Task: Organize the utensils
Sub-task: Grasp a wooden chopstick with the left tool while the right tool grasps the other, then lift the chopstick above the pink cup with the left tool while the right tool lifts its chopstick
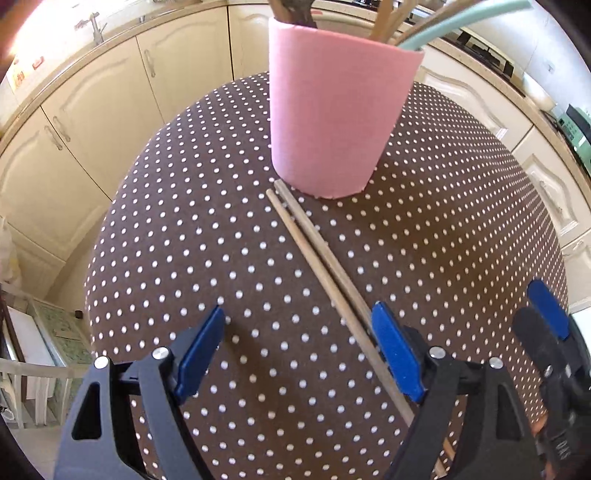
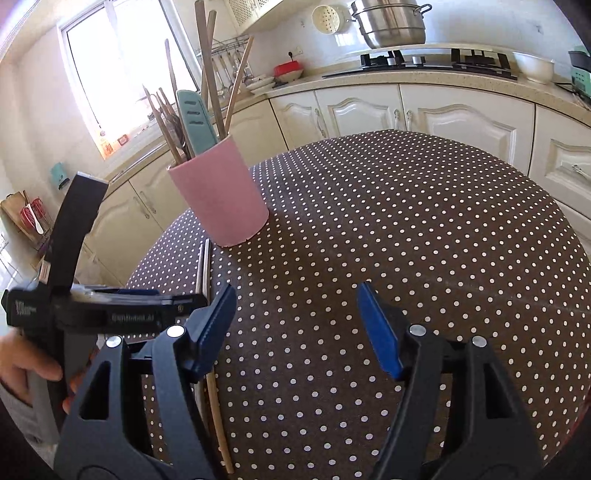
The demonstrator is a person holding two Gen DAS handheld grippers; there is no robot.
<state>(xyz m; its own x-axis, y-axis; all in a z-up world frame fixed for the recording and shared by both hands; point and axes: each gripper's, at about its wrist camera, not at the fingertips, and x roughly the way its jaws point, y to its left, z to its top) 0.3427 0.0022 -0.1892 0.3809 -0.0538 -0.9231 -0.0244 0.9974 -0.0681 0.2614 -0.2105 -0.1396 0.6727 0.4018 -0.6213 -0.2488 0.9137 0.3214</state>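
Left wrist view: left tongs [image 1: 297, 354] spread wide, empty, low over the dotted desk [image 1: 461, 206]. Two wooden chopsticks [image 1: 314, 243] lie side by side, running from beside the right finger toward the pink utensil holder [image 1: 332, 122]. Right tongs [image 2: 297, 328] also spread, empty, farther off.

You're in a bright kitchen: cream cabinet doors [image 2: 458, 118] with curved panels wrap round behind a table under a brown polka-dot cloth [image 2: 424, 229]. Sun pours through the window [image 2: 122, 62] at your far left, washing out that wall. Along the pale countertop [image 2: 369, 79] sits a black gas hob [image 2: 436, 61], a steel stockpot [image 2: 391, 22] above it, white tiles behind.
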